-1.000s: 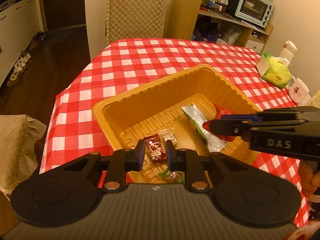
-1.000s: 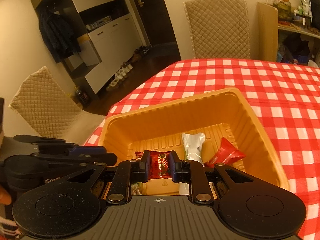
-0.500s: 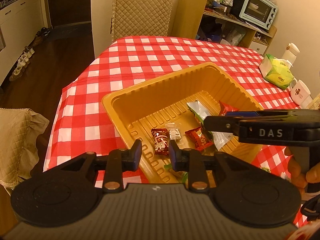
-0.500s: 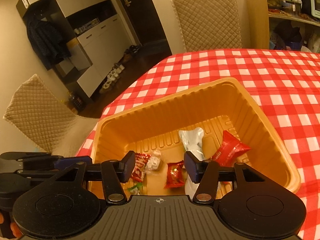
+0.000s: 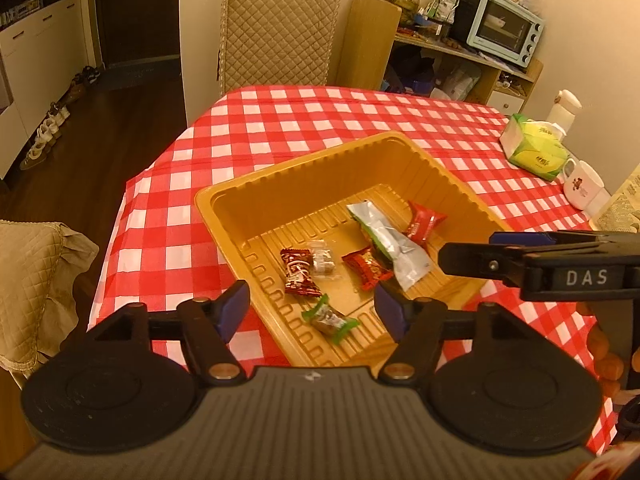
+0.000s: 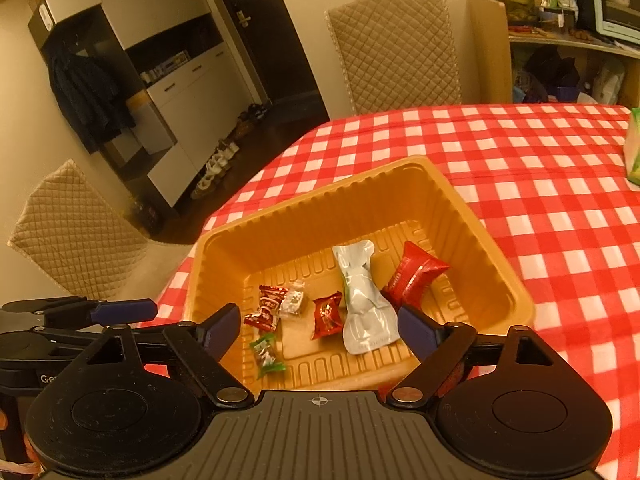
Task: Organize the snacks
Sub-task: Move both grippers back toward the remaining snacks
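Snacks (image 6: 327, 317) in tray (image 6: 360, 184); both grippers opening, empty.

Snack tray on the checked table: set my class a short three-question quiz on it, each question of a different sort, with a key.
1. True or false: the green-ended candy lies outside the tray.
2. Which lies between the silver pouch and the dark red candy? A) small red candy B) mug C) tissue pack
3. Fill in: the jaws of the right hand-held gripper hold ____.

Key: 1 false; 2 A; 3 nothing, they are opening.
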`<action>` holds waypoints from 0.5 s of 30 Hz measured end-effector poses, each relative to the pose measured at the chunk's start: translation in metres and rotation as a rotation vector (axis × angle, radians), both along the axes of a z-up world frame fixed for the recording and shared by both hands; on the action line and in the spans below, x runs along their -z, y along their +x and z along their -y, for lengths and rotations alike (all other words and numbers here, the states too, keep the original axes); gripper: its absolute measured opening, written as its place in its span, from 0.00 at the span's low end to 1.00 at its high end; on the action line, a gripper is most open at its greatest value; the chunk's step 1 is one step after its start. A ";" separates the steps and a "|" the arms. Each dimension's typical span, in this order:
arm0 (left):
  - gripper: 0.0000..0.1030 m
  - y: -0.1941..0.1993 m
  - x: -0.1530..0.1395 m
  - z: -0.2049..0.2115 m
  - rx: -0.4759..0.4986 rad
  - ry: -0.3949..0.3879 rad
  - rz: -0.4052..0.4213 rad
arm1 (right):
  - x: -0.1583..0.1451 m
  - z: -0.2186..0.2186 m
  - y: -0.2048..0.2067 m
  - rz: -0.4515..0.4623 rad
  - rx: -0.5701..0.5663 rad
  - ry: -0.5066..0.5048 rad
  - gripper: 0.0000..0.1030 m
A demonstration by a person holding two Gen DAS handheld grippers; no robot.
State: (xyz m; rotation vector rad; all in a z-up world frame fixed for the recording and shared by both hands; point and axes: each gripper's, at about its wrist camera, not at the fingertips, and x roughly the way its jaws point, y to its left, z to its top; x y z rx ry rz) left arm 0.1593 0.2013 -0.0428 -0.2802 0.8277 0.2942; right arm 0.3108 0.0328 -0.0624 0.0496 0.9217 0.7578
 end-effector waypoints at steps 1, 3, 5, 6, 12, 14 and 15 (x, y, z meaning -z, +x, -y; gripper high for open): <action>0.68 -0.002 -0.002 0.003 -0.002 0.002 0.004 | -0.003 0.003 -0.003 0.003 0.002 0.003 0.84; 0.70 -0.008 -0.007 0.008 -0.006 0.007 0.014 | -0.008 0.011 -0.009 0.012 0.007 0.009 0.86; 0.72 -0.014 -0.012 0.015 -0.007 0.011 0.025 | -0.013 0.019 -0.016 0.020 0.016 0.019 0.87; 0.72 -0.017 -0.015 0.019 -0.005 0.012 0.030 | -0.016 0.023 -0.019 0.021 0.020 0.026 0.87; 0.73 -0.036 -0.026 0.046 0.012 0.008 0.051 | -0.029 0.049 -0.044 0.022 0.023 0.050 0.87; 0.73 -0.042 -0.028 0.056 0.019 0.007 0.055 | -0.032 0.058 -0.053 0.028 0.021 0.047 0.87; 0.73 -0.045 -0.029 0.060 0.022 0.006 0.055 | -0.033 0.063 -0.058 0.028 0.017 0.048 0.88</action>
